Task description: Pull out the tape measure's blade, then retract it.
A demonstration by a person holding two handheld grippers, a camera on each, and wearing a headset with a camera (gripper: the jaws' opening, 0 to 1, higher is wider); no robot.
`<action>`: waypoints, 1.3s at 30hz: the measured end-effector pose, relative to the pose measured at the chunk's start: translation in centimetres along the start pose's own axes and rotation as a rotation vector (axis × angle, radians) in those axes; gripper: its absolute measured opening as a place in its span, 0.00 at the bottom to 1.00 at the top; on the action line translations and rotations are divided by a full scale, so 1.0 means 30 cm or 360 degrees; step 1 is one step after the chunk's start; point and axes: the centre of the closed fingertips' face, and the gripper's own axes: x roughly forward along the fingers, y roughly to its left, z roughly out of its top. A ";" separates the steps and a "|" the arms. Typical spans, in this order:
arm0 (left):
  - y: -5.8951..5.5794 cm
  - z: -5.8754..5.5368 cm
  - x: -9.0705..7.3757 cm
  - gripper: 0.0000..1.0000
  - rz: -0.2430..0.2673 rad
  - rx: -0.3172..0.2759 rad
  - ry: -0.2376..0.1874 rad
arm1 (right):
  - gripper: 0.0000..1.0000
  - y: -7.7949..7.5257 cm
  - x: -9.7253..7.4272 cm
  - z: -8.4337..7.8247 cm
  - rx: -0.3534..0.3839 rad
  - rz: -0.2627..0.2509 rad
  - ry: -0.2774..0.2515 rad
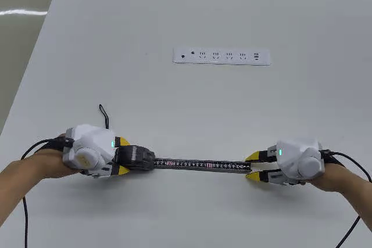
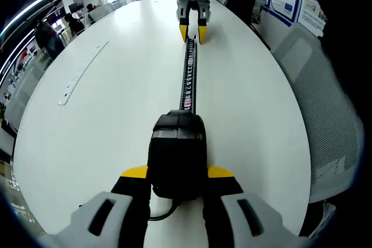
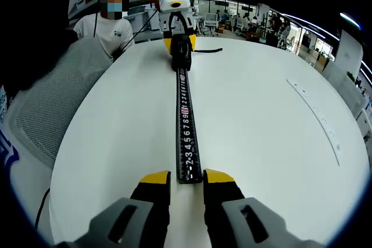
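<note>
white tabletop (image 1: 174, 15) runs under everything we see, and the tape measure (image 1: 138, 157) sits low on it near our left side, its black body clamped between the yellow-tipped jaws of the left gripper (image 1: 124, 156), which press against both of its flanks. from the body's mouth the blade (image 1: 200, 164) is drawn out flat along the table, dark with pale numerals, reaching straight across to the right gripper (image 1: 253, 166). the blade's end lies between that gripper's two yellow tips; in the right gripper view the tips flank it very closely, one on each edge, but we cannot tell whether they actually pinch it or merely stand beside it. the two grippers face each other along the blade, well apart, each held by a hand with a black cable trailing back from it. a thin black strap (image 1: 104, 115) curls on the table just behind the left gripper. farther up the table, well clear of the tape, a long white power strip (image 1: 221, 56) lies parallel to the blade. in the left gripper view a grey mesh chair (image 2: 314, 91) stands beside the table's edge.
</note>
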 end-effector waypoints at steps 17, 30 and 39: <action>-0.010 0.013 -0.058 0.48 0.0088 -0.0187 -0.0126 | 0.39 0.001 -0.052 0.020 0.0149 -0.0163 0.0011; -0.047 0.036 -0.116 0.60 0.0187 -0.0393 -0.0256 | 0.55 0.028 -0.103 0.061 0.0344 -0.0328 -0.0032; -0.071 0.030 -0.154 0.69 0.0277 -0.0515 -0.0296 | 0.66 0.061 -0.136 0.063 0.0452 -0.0439 -0.0028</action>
